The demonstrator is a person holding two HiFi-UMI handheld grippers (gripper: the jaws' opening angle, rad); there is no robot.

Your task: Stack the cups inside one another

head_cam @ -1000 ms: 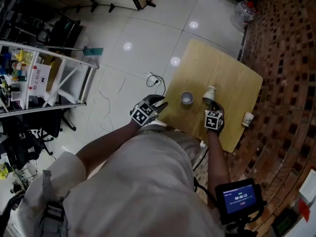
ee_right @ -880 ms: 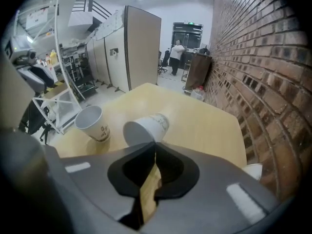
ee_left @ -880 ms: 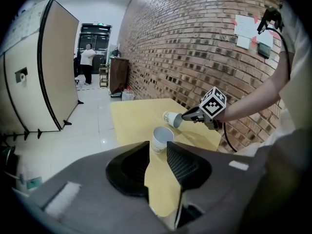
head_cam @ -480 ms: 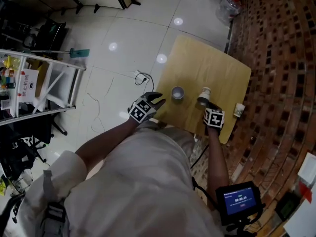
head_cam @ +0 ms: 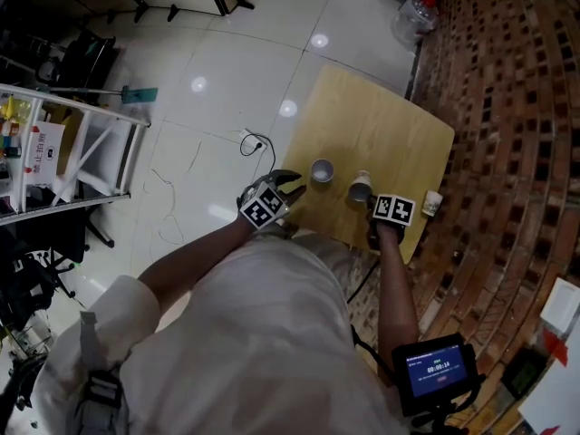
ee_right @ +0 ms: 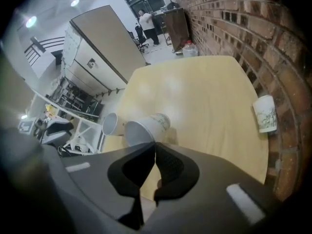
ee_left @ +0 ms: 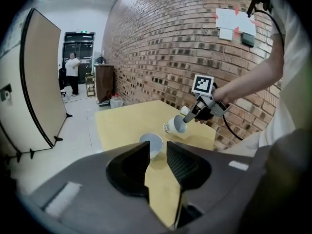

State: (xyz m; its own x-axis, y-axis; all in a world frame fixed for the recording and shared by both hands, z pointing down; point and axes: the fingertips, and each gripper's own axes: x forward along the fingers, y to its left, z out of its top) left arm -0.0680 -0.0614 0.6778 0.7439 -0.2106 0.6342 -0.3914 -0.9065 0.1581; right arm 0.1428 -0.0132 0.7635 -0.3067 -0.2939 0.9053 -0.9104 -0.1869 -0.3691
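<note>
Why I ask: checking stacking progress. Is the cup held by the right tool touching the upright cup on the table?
Apart. The head view shows bare table between the held cup and the upright cup; the left gripper view shows the same gap.

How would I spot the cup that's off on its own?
Find the wooden table beside the brick wall. The lone cup sits at the table edge nearest that wall, while the tilted cup and upright cup are close together, away from it.

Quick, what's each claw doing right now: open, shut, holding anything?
Left gripper: open, empty; upright cup just beyond its jaws.
Right gripper: shut on rim of tilted cup.
</note>
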